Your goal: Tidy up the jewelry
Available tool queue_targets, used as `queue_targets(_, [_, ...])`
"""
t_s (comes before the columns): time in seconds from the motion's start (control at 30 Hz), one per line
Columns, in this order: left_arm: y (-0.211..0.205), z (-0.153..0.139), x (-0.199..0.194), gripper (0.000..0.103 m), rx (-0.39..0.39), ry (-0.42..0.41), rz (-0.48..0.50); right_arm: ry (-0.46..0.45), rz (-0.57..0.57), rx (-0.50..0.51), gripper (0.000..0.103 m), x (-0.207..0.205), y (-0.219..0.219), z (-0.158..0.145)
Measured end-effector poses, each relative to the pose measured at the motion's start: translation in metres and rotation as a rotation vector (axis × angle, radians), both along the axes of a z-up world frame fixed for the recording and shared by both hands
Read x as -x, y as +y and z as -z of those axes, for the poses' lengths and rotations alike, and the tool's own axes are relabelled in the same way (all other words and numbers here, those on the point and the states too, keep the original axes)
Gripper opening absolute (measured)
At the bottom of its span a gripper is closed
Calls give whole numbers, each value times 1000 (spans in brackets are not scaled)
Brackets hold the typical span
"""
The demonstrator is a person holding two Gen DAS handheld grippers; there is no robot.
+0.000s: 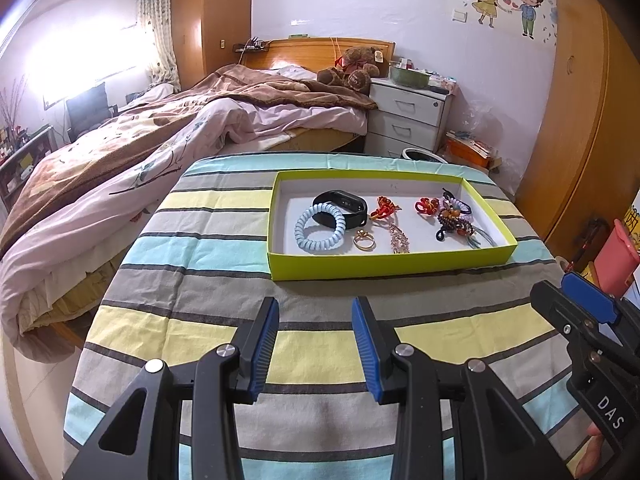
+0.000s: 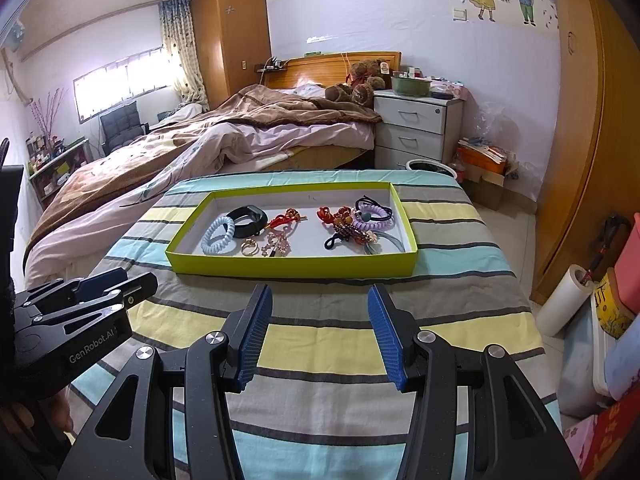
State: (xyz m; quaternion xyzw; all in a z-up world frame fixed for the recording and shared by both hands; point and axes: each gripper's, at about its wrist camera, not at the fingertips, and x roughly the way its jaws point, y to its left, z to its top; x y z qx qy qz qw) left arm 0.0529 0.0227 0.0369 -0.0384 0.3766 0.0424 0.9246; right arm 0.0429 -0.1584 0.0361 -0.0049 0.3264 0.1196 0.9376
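Assorted jewelry lies in shallow lime-green cardboard tray (image 1: pixel 390 266) on striped cloth-covered surface (image 1: pixel 224 280); left gripper (image 1: pixel 315 312) and right gripper (image 2: pixel 320 300) fingers apart, empty.

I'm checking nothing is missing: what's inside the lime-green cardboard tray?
In the lime-green cardboard tray: black fitness band, blue coil hair tie, gold ring; right, a tangled heap of beaded pieces hides whatever lies beneath.
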Motion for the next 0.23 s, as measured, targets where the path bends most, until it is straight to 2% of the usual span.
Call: queue_targets(0.23, [0, 1, 0, 38, -11, 1, 1, 1, 2, 0, 51, 1, 0, 1])
